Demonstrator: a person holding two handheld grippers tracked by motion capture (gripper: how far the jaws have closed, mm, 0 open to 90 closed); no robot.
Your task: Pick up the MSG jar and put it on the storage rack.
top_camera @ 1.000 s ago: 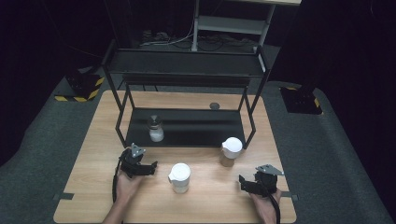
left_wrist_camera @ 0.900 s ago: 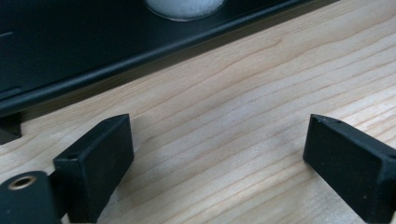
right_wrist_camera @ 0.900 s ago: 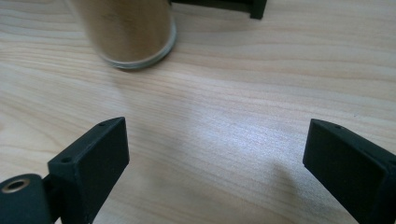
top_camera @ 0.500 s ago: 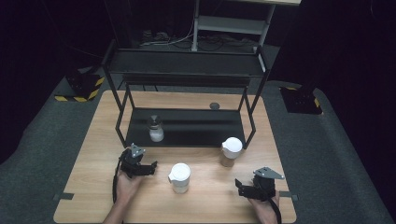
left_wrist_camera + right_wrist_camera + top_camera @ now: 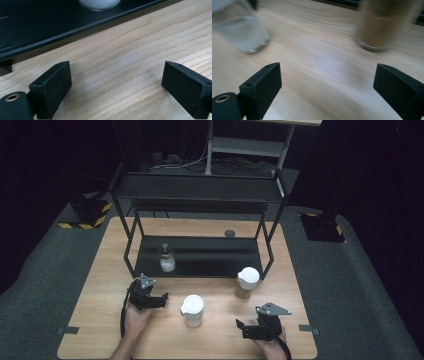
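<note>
Claws [image 5: 164, 299] [image 5: 240, 330] gape empty beside two jars [image 5: 192, 310] [image 5: 248, 282].

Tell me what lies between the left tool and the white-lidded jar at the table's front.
Nothing: in the high view, bare wood separates the left tool from the white-lidded jar. Its open jaws frame bare table.
</note>
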